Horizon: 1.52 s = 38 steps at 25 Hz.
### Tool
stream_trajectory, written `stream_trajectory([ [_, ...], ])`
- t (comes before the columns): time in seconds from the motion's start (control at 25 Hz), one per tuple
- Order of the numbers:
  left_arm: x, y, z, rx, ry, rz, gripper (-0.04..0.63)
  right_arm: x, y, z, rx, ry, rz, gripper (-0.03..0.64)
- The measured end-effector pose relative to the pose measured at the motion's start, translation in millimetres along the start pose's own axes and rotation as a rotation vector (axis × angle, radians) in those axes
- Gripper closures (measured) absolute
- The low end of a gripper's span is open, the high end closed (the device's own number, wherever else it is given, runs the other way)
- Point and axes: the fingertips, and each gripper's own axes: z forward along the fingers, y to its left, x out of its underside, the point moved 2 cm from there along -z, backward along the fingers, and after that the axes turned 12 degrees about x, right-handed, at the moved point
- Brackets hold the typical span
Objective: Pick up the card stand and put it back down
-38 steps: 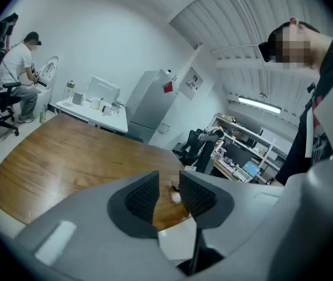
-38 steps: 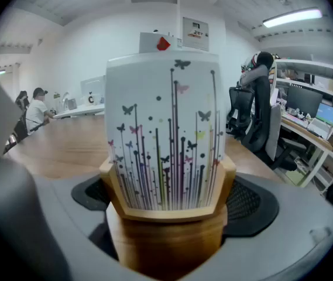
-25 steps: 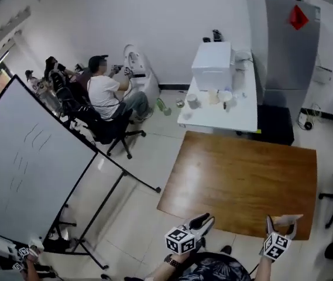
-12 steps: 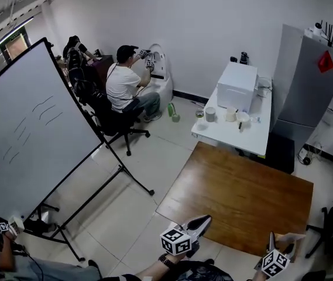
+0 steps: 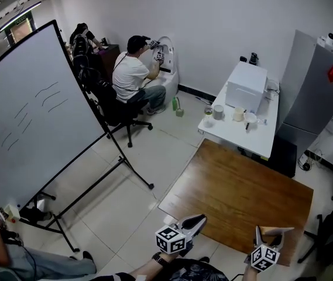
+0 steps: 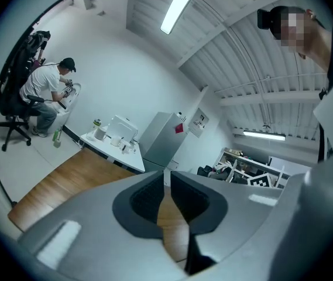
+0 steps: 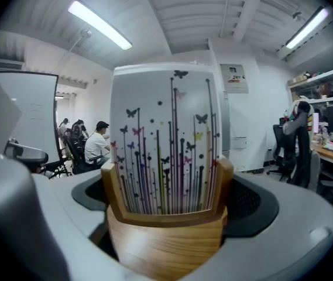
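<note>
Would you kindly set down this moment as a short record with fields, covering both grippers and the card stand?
left gripper: jaws closing, all but together, nothing between them
right gripper: shut on the card stand
card stand: wooden, upright between the right jaws
card: upright in the stand, butterfly print
table: brown wood, both grippers at its near edge
stand on or off table: cannot tell

A wooden table (image 5: 236, 195) stands on the pale tiled floor (image 5: 137, 168), with a white table (image 5: 245, 127) behind it beside a grey cabinet (image 5: 315, 92). A whiteboard (image 5: 31, 116) stands at left. A person (image 5: 132, 78) sits by the white wall (image 5: 213, 16). A tube light (image 6: 178, 7) glows overhead.
</note>
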Motion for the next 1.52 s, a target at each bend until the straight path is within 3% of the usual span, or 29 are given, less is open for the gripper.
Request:
stream_trajectory([
  [0.16,-8.5,15.1,-27.6,-0.039,-0.026,-0.012,0.583,14.3,85.6,44.2,-0.167,0.002,-0.054,0.052],
  [0.36,-9.5,39.2,-104.1,-0.135,-0.071,-0.041,0.572,81.8,211.3,120.0,-0.329,0.064,-0.098,0.052],
  [0.52,5.9,64.2,-170.2,-0.277,-0.086,-0.068,0.565,118.8,303.9,201.5,-0.368,0.055,-0.173,0.054],
  [0.64,15.6,68.0,-210.1,-0.387,-0.081,-0.105,0.561,168.6,359.1,256.7,-0.400,0.143,-0.229,0.054],
  [0.76,27.5,60.6,-232.9,-0.446,-0.100,-0.145,0.561,196.7,379.2,282.5,-0.374,0.219,-0.298,0.054],
  [0.92,34.3,64.8,-249.1,-0.464,-0.113,-0.149,0.561,208.7,390.2,287.7,-0.379,0.284,-0.315,0.047],
  [1.0,29.6,69.9,-246.0,-0.444,-0.120,-0.146,0.561,212.1,384.5,278.6,-0.409,0.327,-0.283,0.037],
  [1.08,22.4,72.1,-229.5,-0.411,-0.122,-0.141,0.561,211.5,362.3,262.6,-0.424,0.366,-0.155,0.035],
  [1.2,13.0,74.3,-175.1,-0.308,-0.091,-0.135,0.561,193.0,289.0,217.6,-0.464,0.406,0.209,0.042],
  [1.28,5.7,73.1,-136.3,-0.205,-0.063,-0.126,0.561,163.6,220.6,172.5,-0.468,0.367,0.452,0.048],
  [1.4,-8.9,69.4,-99.7,-0.071,-0.018,-0.109,0.560,121.6,132.0,93.9,-0.394,0.256,0.627,0.240],
  [1.44,-12.5,68.0,-89.9,-0.035,-0.005,-0.104,0.560,108.3,108.0,71.8,-0.366,0.215,0.638,0.334],
  [1.52,-14.3,62.6,-64.4,0.030,0.023,-0.096,0.560,80.6,63.7,38.3,-0.320,0.129,0.627,0.407],
])
